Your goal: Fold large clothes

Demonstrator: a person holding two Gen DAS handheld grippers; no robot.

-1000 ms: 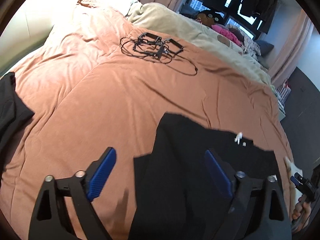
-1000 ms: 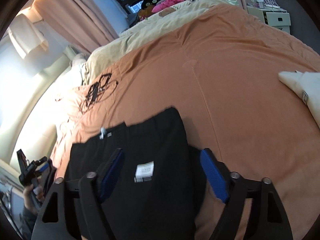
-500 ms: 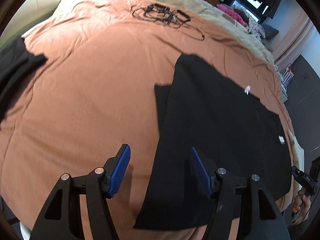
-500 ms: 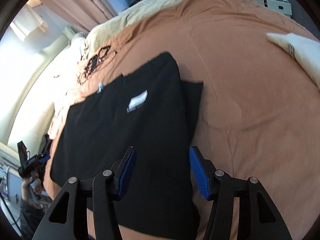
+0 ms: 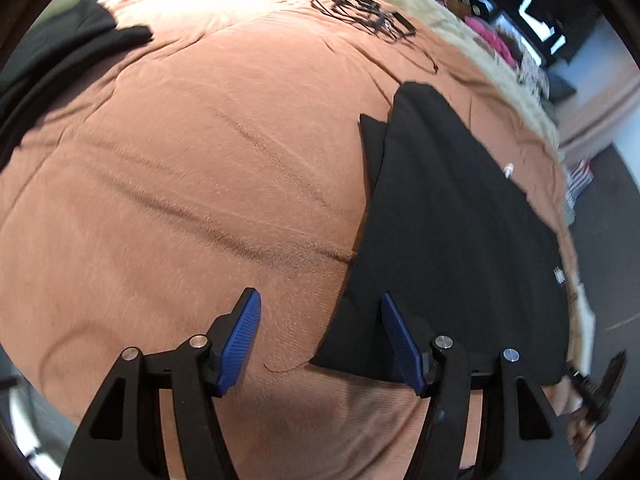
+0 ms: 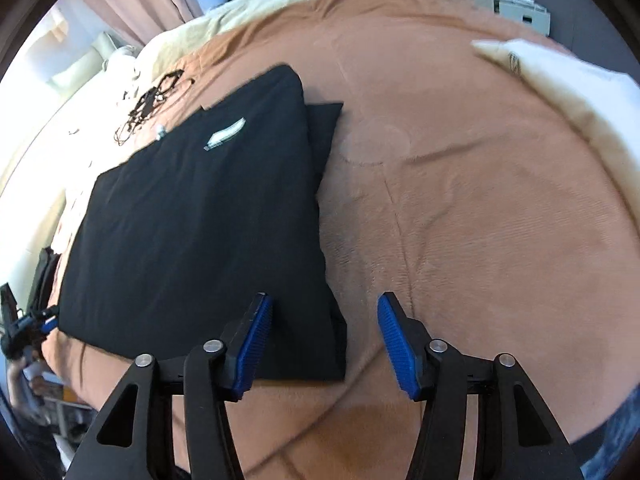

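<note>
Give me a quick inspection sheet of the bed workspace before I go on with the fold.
Surface: orange-brown blanket over the bed, lightly creased.
Job's things: black garment lies flat, partly folded, white label facing up; a layer juts out along its far right edge.
Clutter: another black garment at the left edge; cream pillow at the right.
Grippers: left gripper open at the garment's near left corner, holding nothing; right gripper open at its near right corner, holding nothing.
Cables: tangle of black cables on the far blanket.
Surroundings: pink curtains, windows, a beige blanket with more clothes beyond.
</note>
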